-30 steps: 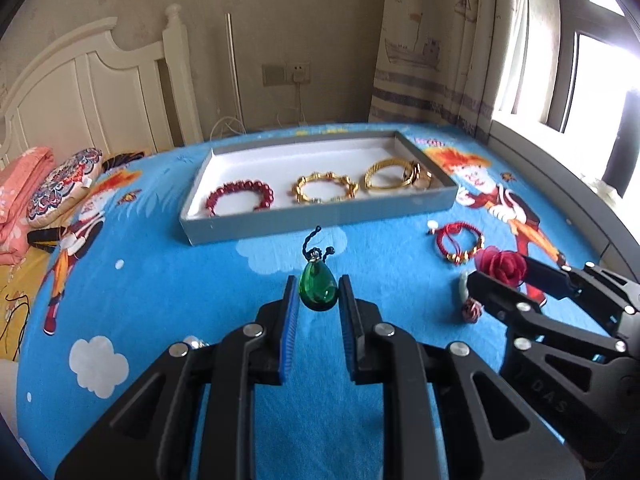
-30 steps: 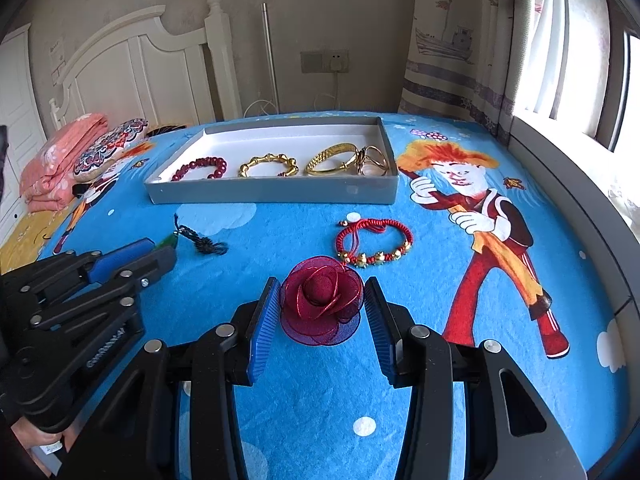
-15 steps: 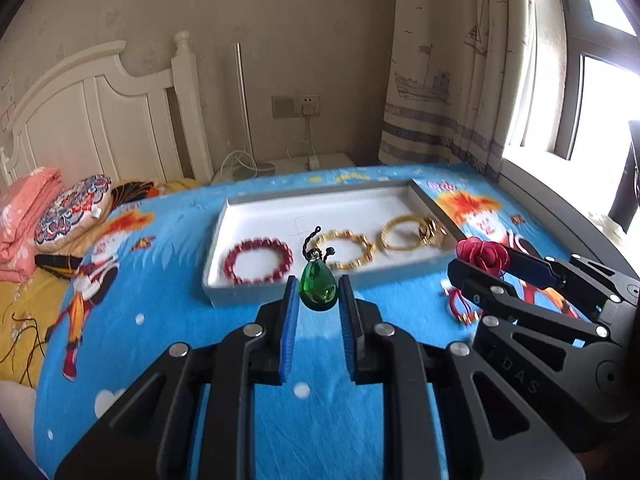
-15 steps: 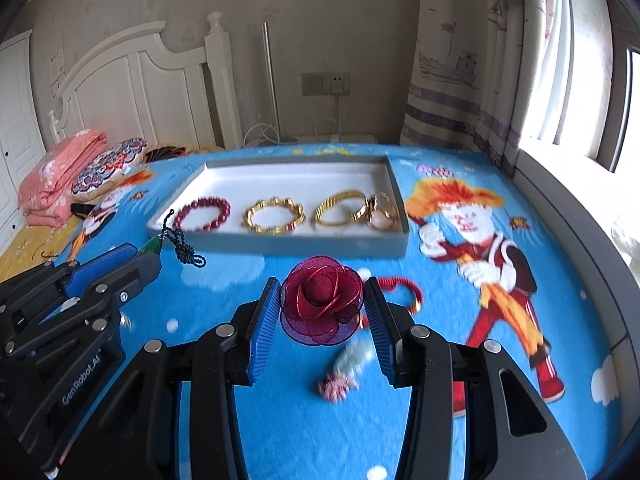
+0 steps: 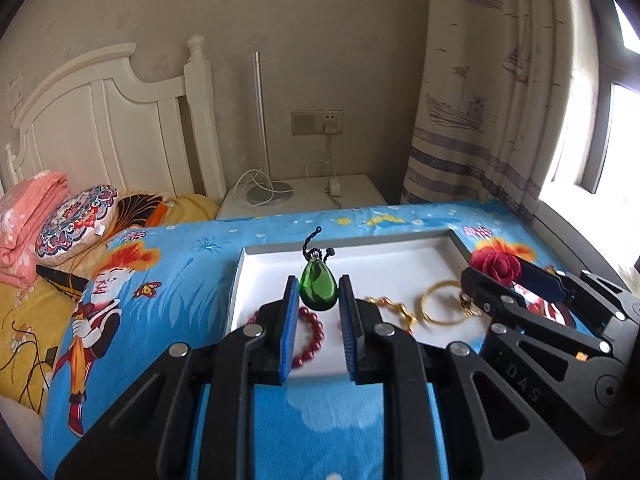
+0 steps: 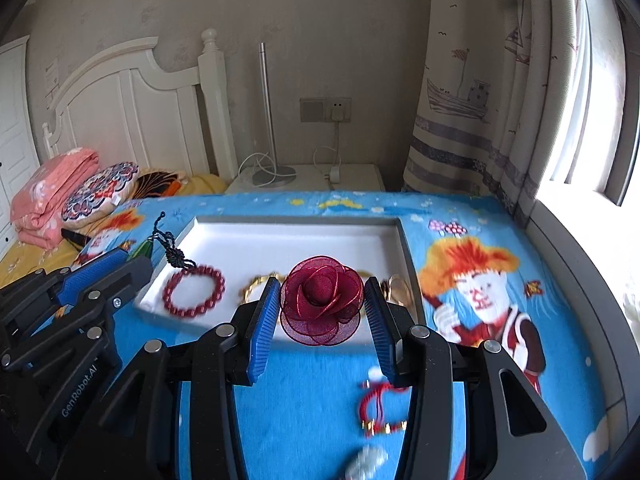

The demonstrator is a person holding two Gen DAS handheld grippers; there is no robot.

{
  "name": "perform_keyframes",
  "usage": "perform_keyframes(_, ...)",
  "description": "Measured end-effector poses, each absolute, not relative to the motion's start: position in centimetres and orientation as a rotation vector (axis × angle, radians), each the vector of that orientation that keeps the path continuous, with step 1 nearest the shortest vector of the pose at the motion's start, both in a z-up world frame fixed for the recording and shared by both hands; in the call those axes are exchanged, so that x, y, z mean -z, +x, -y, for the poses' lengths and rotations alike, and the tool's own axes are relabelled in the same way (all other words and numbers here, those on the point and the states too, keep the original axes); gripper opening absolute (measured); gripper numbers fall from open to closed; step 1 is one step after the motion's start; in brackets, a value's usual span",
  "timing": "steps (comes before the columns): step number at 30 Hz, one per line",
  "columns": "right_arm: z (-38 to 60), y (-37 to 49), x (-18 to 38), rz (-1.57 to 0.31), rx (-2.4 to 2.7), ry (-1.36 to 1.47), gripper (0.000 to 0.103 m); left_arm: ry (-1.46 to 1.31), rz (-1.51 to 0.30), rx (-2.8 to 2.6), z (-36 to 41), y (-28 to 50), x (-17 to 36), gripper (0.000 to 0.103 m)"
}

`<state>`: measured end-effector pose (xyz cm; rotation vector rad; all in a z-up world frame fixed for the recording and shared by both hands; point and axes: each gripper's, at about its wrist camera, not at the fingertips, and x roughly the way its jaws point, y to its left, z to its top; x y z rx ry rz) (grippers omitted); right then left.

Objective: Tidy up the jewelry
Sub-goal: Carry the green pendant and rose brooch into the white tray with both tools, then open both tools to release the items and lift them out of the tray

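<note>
My left gripper point(image 5: 319, 296) is shut on a green teardrop pendant point(image 5: 318, 287) with a black cord, held in the air above the near left part of the white tray point(image 5: 276, 254). My right gripper point(image 6: 322, 304) is shut on a dark red fabric rose point(image 6: 322, 304), also lifted, over the tray's point(image 6: 280, 226) near edge. Inside the tray lie a red bead bracelet point(image 6: 194, 290), a gold link bracelet point(image 5: 394, 308) and a gold bangle point(image 5: 440, 306). The right gripper with the rose point(image 5: 496, 266) shows at the right of the left wrist view.
A red cord bracelet point(image 6: 380, 408) and a small pale ornament point(image 6: 366, 462) lie on the blue cartoon bedspread point(image 6: 480, 248) near the front. Pillows and a folded pink blanket point(image 5: 28, 216) sit at the left by the white headboard. A nightstand with a lamp base point(image 5: 268, 194) stands behind.
Both grippers have risen and moved forward toward the tray with the pendant and the rose still gripped. The tray now lies directly under the fingertips.
</note>
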<state>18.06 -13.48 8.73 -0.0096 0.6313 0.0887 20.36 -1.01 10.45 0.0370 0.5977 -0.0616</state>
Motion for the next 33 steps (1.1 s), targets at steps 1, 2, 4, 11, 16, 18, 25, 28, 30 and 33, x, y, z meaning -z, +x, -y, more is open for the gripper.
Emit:
perform_keyframes(1, 13.4, 18.5, -8.8, -0.632, -0.086, -0.008, 0.042, 0.035, -0.600, 0.060, 1.0, 20.9, -10.5, 0.019)
perform_keyframes(2, 13.3, 18.9, -8.8, -0.633, -0.083, -0.007, 0.042, 0.034, -0.603, 0.058, 0.9, 21.4, -10.4, 0.019)
perform_keyframes(4, 13.2, 20.1, -8.8, -0.635, -0.075, -0.004, 0.042, 0.030, -0.614, 0.054, 0.7, 22.9, -10.2, 0.019)
perform_keyframes(11, 12.8, 23.7, -8.3, -0.656, -0.050, 0.000, 0.042, 0.018, -0.643, 0.033, -0.1, 26.7, -9.5, 0.019)
perform_keyframes(16, 12.4, 26.4, -7.6, -0.673, -0.031, 0.004, 0.042, -0.018, -0.687, 0.017, -0.9, 29.4, -7.9, 0.019)
perform_keyframes(18, 12.3, 27.4, -7.2, -0.682, -0.019, 0.004, 0.042, -0.027, -0.705, 0.016, -1.0, 30.2, -7.1, 0.019)
perform_keyframes(25, 12.1, 30.1, -5.1, -0.724, 0.003, 0.011, 0.043, -0.035, -0.765, 0.027, -0.8, 31.9, -4.6, 0.020)
perform_keyframes(28, 12.2, 30.6, -4.4, -0.737, 0.017, 0.009, 0.043, -0.031, -0.788, 0.031, -0.6, 32.3, -3.8, 0.020)
perform_keyframes(30, 12.2, 30.9, -4.0, -0.748, 0.021, 0.010, 0.043, -0.033, -0.798, 0.036, -0.6, 32.4, -3.5, 0.020)
perform_keyframes(33, 12.1, 31.1, -3.5, -0.761, 0.019, 0.005, 0.043, -0.048, -0.803, 0.036, -0.8, 32.4, -3.3, 0.026)
